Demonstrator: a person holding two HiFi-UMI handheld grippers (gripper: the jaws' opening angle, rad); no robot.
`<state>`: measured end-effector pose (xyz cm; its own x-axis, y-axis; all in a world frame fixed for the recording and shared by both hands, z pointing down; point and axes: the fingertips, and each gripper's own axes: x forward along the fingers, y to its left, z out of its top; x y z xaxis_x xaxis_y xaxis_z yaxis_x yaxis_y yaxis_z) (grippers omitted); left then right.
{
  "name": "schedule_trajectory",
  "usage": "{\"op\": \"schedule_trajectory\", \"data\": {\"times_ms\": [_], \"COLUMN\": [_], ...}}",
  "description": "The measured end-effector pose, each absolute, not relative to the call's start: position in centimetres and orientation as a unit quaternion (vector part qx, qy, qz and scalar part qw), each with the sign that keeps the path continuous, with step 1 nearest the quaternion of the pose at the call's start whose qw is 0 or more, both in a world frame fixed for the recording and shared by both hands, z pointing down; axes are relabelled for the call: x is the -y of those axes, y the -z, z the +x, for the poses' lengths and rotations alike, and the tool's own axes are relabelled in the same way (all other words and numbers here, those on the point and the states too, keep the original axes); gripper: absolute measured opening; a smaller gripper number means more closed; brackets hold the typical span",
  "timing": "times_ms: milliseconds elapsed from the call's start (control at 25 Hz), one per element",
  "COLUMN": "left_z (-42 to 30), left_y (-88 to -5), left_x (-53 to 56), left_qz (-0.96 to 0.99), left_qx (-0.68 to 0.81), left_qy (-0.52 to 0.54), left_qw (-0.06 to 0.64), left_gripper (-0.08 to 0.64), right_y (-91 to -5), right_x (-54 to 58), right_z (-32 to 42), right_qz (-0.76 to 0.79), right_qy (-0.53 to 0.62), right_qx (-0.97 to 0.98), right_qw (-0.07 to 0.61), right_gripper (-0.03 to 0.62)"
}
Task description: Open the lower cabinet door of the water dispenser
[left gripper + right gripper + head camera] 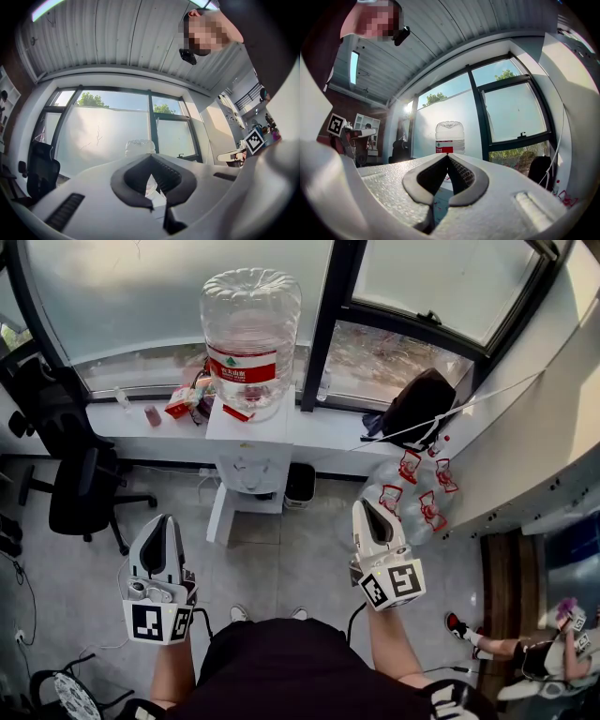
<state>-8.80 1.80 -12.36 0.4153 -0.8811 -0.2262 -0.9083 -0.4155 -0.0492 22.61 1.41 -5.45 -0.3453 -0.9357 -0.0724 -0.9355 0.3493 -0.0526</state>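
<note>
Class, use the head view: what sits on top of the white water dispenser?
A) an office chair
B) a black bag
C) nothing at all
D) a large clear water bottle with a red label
D: the large clear water bottle with its red label stands on top of the white water dispenser by the window.
</note>
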Motion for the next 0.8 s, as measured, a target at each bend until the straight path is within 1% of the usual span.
{"op": "schedule_trajectory", "data": {"times_ms": [800], "left_z": [-9.1], "left_y": [12.7], "left_x": [-1.3], "left_qz": [-0.838], "left_qx": [-0.533], "left_qy": [-0.076], "left_qw": [0.088], "left_gripper": [0.008], "right_y": [5.5], "right_x": [-0.2], "right_z": [22.0], "right_qz": [-0.572], "right_qy": [0.000], "right_qx": [-0.819], "right_qw": [0.044], "right_gripper": [0.005]}}
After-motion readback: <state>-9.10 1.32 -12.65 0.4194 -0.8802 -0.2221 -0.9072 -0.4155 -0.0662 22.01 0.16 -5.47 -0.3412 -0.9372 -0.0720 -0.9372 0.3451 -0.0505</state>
